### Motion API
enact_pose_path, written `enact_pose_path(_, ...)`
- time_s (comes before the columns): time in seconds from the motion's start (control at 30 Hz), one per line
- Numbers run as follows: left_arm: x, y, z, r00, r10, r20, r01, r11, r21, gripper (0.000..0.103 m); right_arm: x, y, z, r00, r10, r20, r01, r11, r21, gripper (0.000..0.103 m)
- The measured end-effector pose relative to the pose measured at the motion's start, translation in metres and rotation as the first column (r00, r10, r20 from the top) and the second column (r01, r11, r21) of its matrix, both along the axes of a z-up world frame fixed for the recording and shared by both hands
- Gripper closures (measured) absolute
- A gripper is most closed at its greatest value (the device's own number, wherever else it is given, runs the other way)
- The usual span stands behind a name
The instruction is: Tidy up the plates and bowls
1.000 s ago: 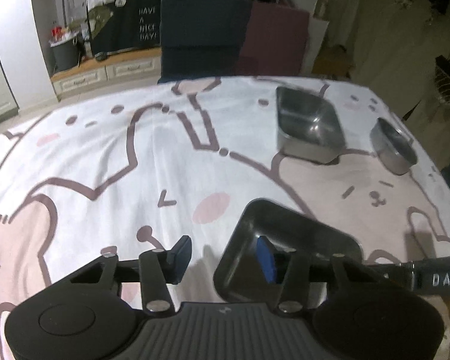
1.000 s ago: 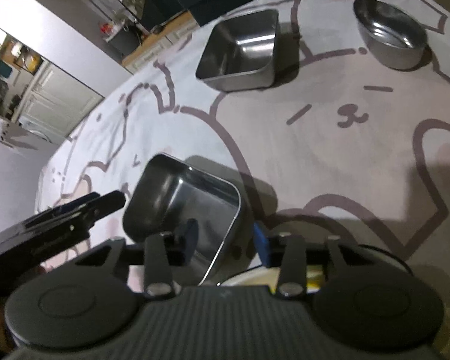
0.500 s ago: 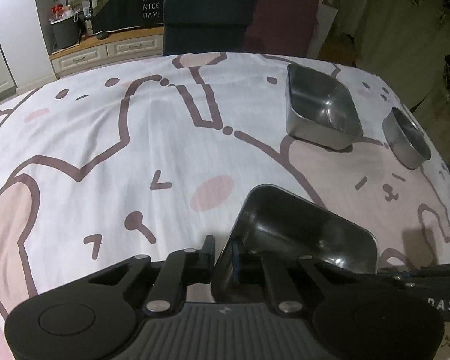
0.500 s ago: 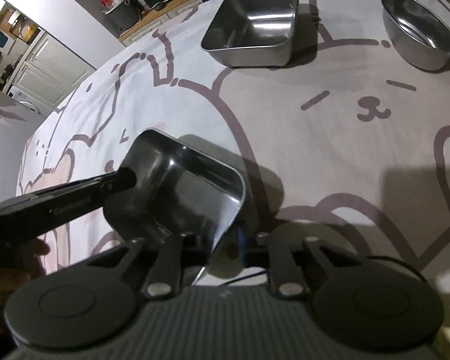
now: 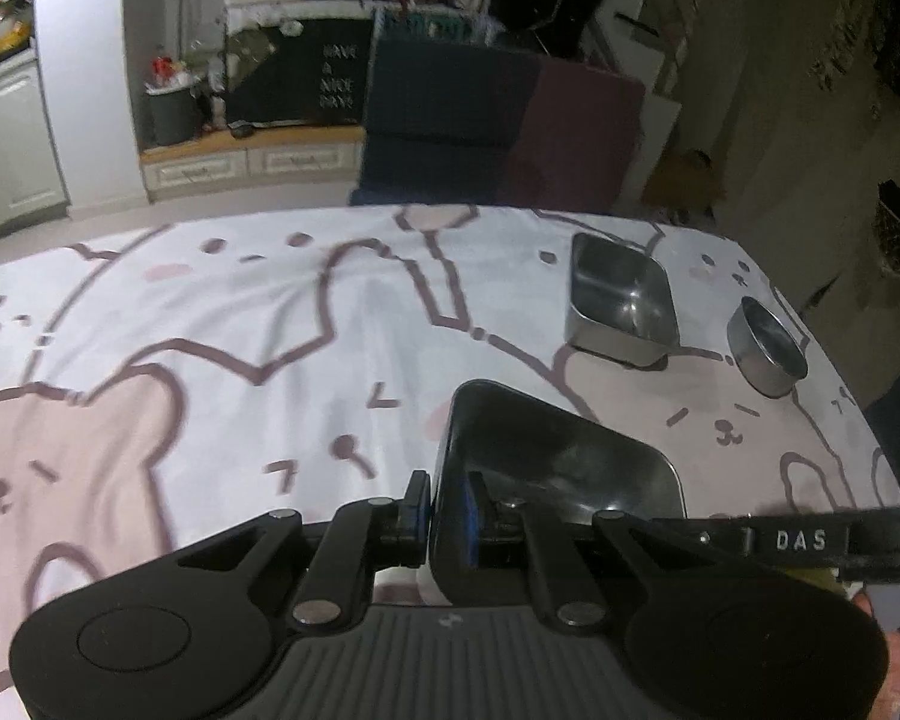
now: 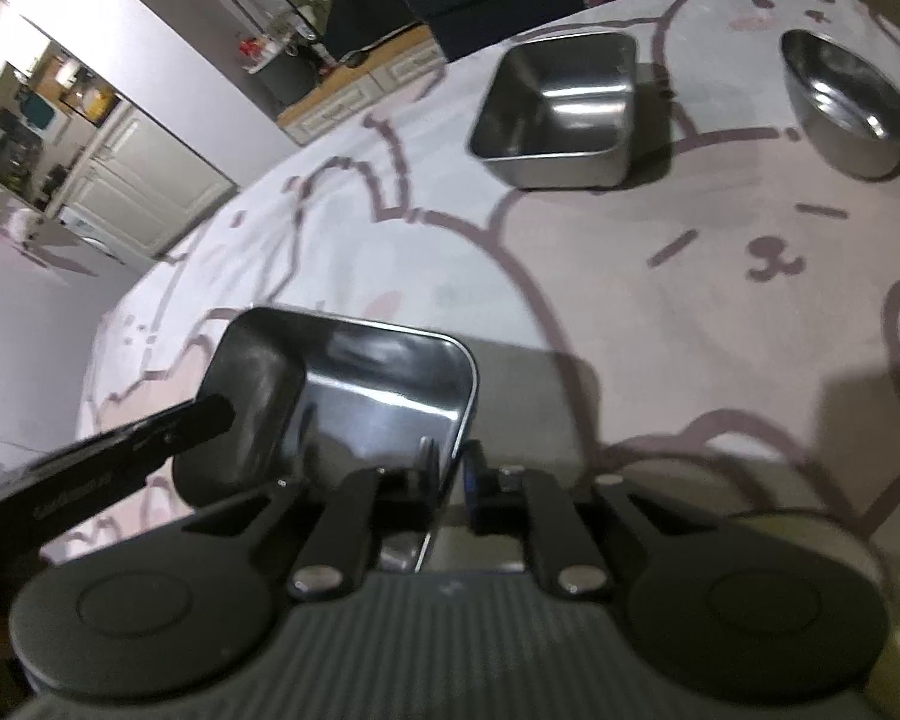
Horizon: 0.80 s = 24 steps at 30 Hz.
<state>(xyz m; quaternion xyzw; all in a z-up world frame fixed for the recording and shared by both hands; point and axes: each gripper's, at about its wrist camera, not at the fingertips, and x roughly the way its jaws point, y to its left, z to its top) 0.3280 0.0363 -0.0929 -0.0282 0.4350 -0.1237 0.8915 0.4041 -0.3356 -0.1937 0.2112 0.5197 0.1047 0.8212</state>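
The left tool [image 5: 441, 513] is clenched on the left wall of a dark rectangular steel tray [image 5: 561, 462], one blue-padded finger inside the tray and the other outside against the wall. The right tool [image 6: 450, 471] grips the same tray [image 6: 354, 384] by its right wall, again with one finger on each side; its jaws are closing the last little bit, with the thin steel edge between them. From the right wrist view the left tool's black arm [image 6: 150, 438] reaches in from the left to the tray's opposite end. From the left wrist view the right tool shows as a black bar [image 5: 810, 540] lettered "DAS" that comes in from the right, with the fingertips of a hand [image 5: 888, 660] behind it at the lower right edge.

The tray sits at the near side of the bench [image 5: 270, 330], held between the two tools and tilted; whether it touches the cloth I cannot tell. Nothing lies in it.

The bench is covered by a white cloth printed with pink cartoon bears outlined in brown. Further away on the right stands a square steel container [image 5: 621, 306], upright and empty. Just to its right, apart from it, stands a round steel bowl [image 5: 765, 348], also empty. Both are well apart from the held tray.

Counted: one rectangular tray, one square container, one round bowl, three steel vessels in all, and two tools.

Beyond the far edge of the bench stands a dark chair back [image 5: 444, 114].
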Motion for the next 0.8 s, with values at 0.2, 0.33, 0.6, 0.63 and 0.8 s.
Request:
enact_pose_path(0.2, -0.036, 0.028, 0.003, 0.998, 0.059, -0.006, -0.059, 0.998, 0.014, 0.091, -0.014, 0.03, 0.011, 0.997, 0.074, 0.035, -0.074, 0.997, -0.005, 0.096)
enact_pose_path(0.33, -0.057, 0.048, 0.0, 0.995, 0.095, -0.024, -0.094, 0.995, 0.029, 0.091, -0.021, 0.053, 0.011, 0.991, 0.128, 0.035, -0.127, 0.992, -0.026, 0.097)
enact_pose_path(0.6, -0.092, 0.088, -0.022, 0.981, 0.17, -0.098, -0.168, 0.985, 0.026, 0.091, -0.046, 0.097, 0.007, 0.967, 0.256, 0.013, -0.254, 0.964, -0.078, 0.097)
enact_pose_path(0.63, -0.095, 0.091, -0.025, 0.979, 0.176, -0.107, -0.175, 0.984, 0.023, 0.091, -0.048, 0.103, 0.006, 0.963, 0.269, 0.011, -0.267, 0.96, -0.086, 0.097)
enact_pose_path(0.8, -0.106, 0.103, -0.036, 0.973, 0.186, -0.136, -0.184, 0.983, 0.025, 0.091, -0.059, 0.125, -0.002, 0.947, 0.322, -0.014, -0.321, 0.938, -0.13, 0.097)
